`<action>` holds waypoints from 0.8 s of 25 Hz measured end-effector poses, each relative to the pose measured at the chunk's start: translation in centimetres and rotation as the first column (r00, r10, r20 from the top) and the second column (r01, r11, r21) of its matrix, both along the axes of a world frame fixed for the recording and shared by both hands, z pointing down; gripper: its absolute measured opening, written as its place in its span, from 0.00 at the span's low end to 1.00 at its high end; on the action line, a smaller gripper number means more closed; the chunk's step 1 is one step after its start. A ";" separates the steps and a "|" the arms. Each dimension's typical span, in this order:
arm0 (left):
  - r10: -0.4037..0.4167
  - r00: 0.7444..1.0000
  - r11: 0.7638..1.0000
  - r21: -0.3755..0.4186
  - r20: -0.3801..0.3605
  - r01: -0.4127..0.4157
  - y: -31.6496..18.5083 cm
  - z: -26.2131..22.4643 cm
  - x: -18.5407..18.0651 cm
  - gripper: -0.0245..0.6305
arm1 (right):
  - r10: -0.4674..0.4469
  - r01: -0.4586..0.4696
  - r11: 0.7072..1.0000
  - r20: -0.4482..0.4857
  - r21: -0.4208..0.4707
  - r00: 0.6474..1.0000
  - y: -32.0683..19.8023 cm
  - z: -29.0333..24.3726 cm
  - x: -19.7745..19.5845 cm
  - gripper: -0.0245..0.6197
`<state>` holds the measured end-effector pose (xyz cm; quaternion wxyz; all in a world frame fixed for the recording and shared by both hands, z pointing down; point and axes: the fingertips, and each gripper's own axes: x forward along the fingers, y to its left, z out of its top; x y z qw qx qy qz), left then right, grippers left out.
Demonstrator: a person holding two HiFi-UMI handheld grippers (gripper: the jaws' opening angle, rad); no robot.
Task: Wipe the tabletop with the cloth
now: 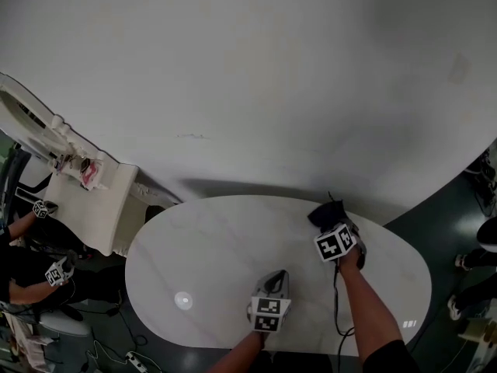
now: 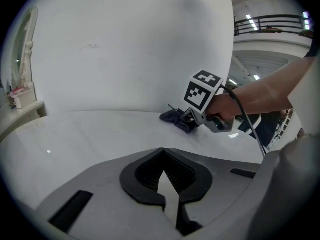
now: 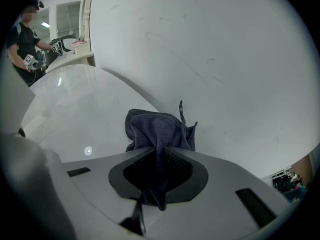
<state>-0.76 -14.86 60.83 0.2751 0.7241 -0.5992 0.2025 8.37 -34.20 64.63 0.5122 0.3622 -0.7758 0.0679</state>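
Note:
A dark cloth (image 1: 324, 210) lies bunched on the far right part of the white oval tabletop (image 1: 210, 255), close to the wall. My right gripper (image 1: 331, 222) is shut on it. In the right gripper view a fold of the cloth (image 3: 157, 126) runs back between the pads, and the rest is heaped on the table (image 3: 75, 104) ahead of my right gripper (image 3: 159, 153). My left gripper (image 1: 275, 277) hovers near the table's front edge, shut, with nothing in it. From my left gripper (image 2: 162, 151) I see the cloth (image 2: 176, 118) and the right gripper (image 2: 191, 117) across the table (image 2: 90, 134).
A white wall rises right behind the table. A white dresser with a mirror (image 1: 93, 200) stands at the left, and beside it a person (image 1: 31, 263) holds other grippers. Cables and a power strip (image 1: 132, 357) lie on the dark floor.

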 end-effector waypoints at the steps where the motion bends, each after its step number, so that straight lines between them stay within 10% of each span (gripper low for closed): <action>1: -0.003 1.000 1.000 -0.001 -0.001 0.003 0.1 0.0 -0.5 0.04 | -0.004 0.004 1.000 -0.002 0.001 1.000 0.0 0.0 -0.5 0.10; 20: -0.038 0.999 0.999 -0.001 -0.020 0.038 2.3 -0.5 -9.3 0.04 | -0.066 0.066 0.998 -0.016 0.005 0.998 1.5 -0.1 -11.5 0.10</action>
